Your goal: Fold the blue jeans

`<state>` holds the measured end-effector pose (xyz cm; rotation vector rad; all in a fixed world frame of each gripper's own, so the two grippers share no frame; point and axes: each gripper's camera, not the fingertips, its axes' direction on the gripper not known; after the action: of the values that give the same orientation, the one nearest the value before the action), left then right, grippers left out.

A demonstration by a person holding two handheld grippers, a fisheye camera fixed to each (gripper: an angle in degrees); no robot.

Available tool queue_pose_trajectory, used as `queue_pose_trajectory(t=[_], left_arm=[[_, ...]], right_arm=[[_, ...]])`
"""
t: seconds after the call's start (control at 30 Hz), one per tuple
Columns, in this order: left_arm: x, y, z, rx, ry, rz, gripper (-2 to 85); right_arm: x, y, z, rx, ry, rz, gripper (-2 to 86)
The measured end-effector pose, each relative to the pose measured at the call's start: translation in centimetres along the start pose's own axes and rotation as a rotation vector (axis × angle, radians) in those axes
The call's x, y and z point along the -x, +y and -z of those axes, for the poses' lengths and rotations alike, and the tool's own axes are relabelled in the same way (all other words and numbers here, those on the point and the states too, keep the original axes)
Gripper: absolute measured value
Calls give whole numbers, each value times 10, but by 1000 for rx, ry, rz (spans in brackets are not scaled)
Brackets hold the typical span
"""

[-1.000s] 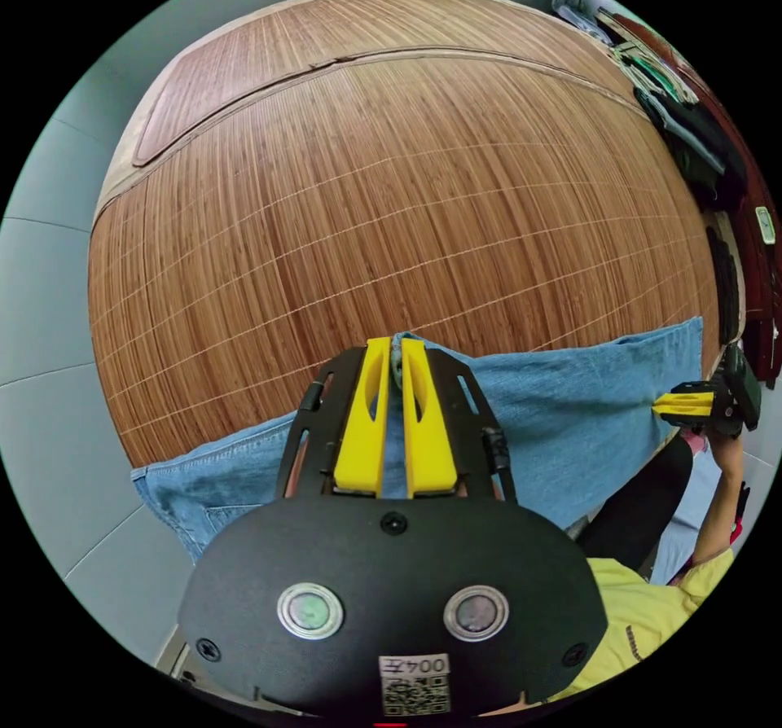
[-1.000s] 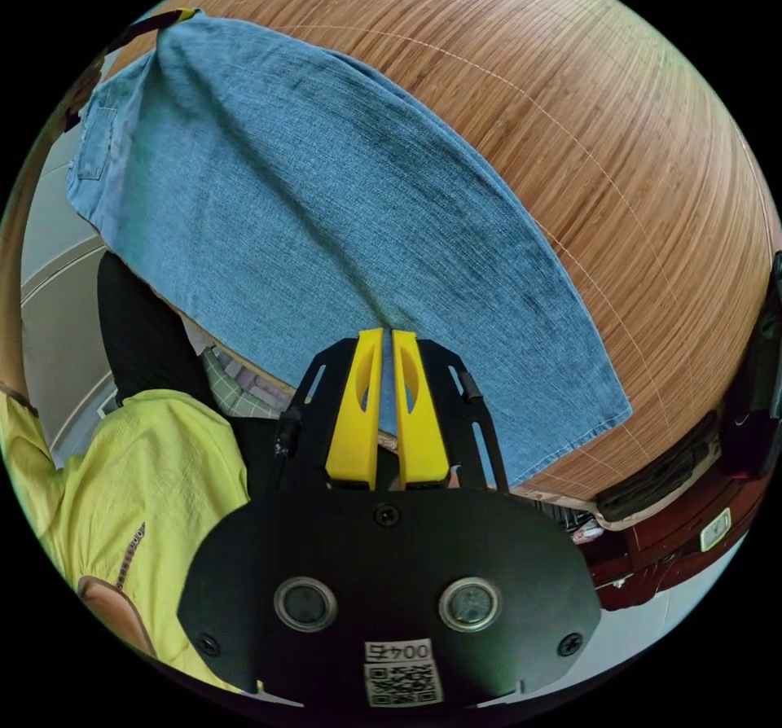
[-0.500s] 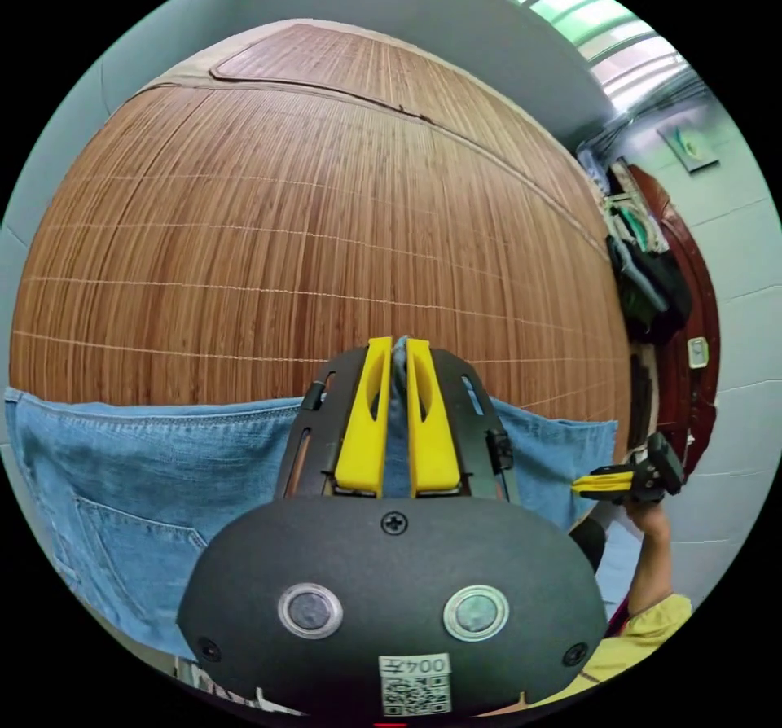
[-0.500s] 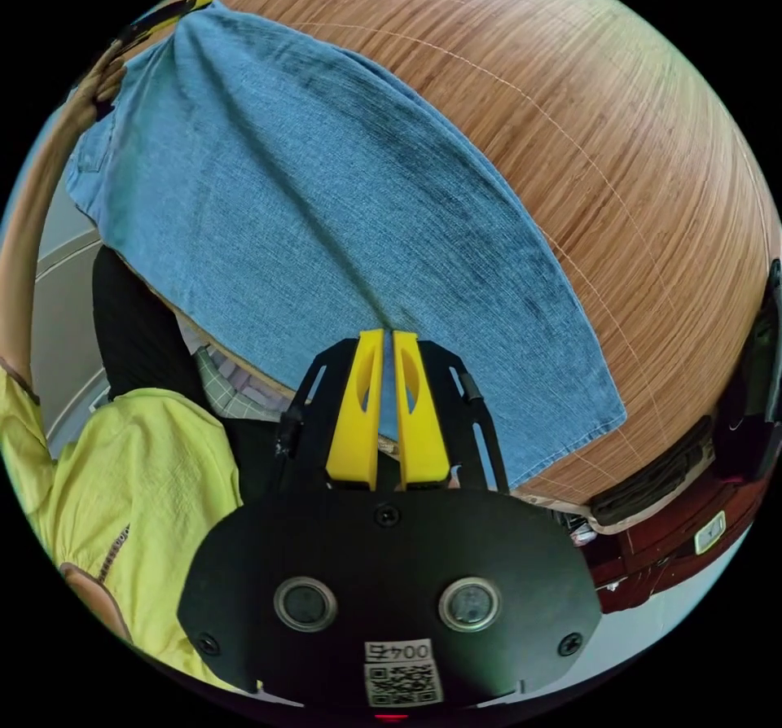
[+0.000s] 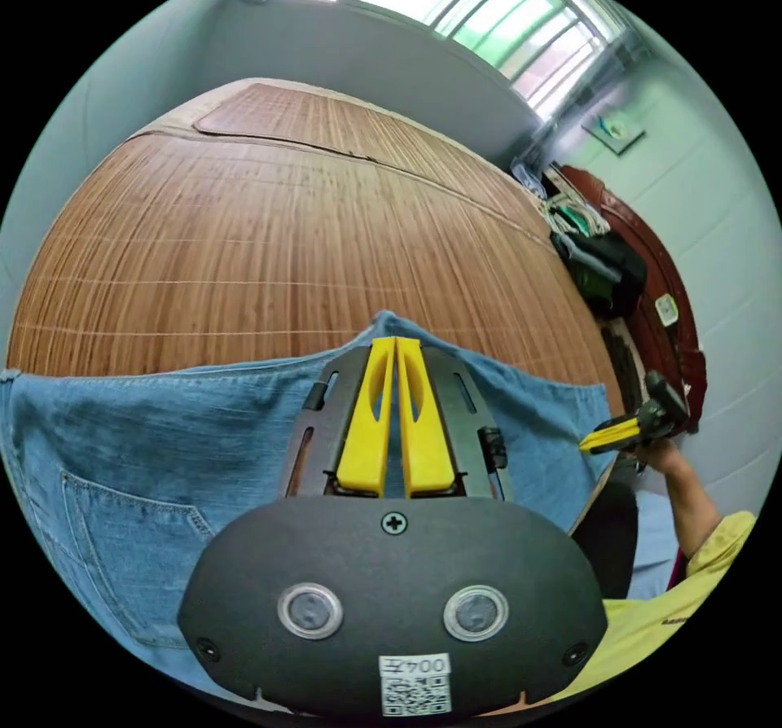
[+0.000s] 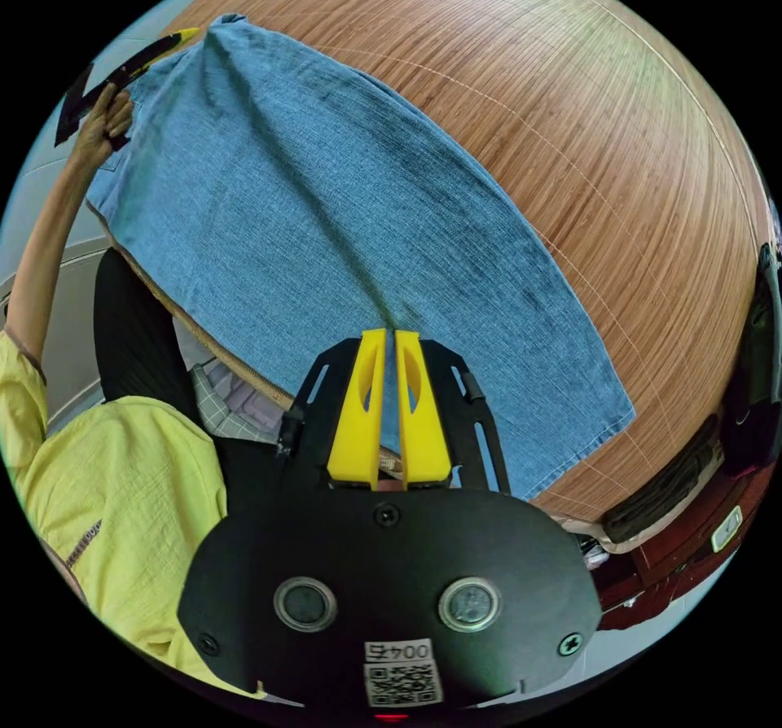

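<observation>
The blue jeans (image 6: 326, 207) lie folded lengthwise along the near edge of a bamboo mat (image 6: 611, 150). My right gripper (image 6: 389, 335) is shut on their edge near one end. At the other end, my left gripper (image 6: 189, 31) lifts the denim slightly. In the left gripper view, the left gripper (image 5: 395, 342) is shut on a raised peak of the jeans (image 5: 163, 435), with a back pocket (image 5: 122, 532) hanging over the near side. The right gripper (image 5: 588, 442) pinches the far corner of the jeans there.
The bamboo mat (image 5: 285, 215) stretches wide beyond the jeans. A pile of dark clothes (image 5: 603, 268) sits on dark red furniture (image 5: 664, 337) past the mat's end. A window (image 5: 489, 11) is in the far wall. The person's yellow sleeve (image 6: 122, 500) is close below.
My left hand has carried the held edge further over the mat, so more denim and the back pocket show below it. The right gripper has held nearly still, still shut.
</observation>
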<state>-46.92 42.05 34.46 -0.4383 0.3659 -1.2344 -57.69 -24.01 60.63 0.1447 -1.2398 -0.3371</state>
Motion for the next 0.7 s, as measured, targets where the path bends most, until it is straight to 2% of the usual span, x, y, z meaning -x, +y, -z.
queue_pose_trajectory(t=[0.17,0.5,0.6,0.7], left_arm=[[-31,11,-27,118,-242,-104,2],[-22,45,-10,80,-169,32,1],[-38,61,14,-30,-153,-54,1],[-53,76,20,-8,-104,-134,1]], right_arm=[[-3,23,0,-71,-42,-19,38],[22,51,2,-134,58,-31,37],[9,65,3,-182,-22,-70,36],[-1,81,2,-240,-94,-65,34]])
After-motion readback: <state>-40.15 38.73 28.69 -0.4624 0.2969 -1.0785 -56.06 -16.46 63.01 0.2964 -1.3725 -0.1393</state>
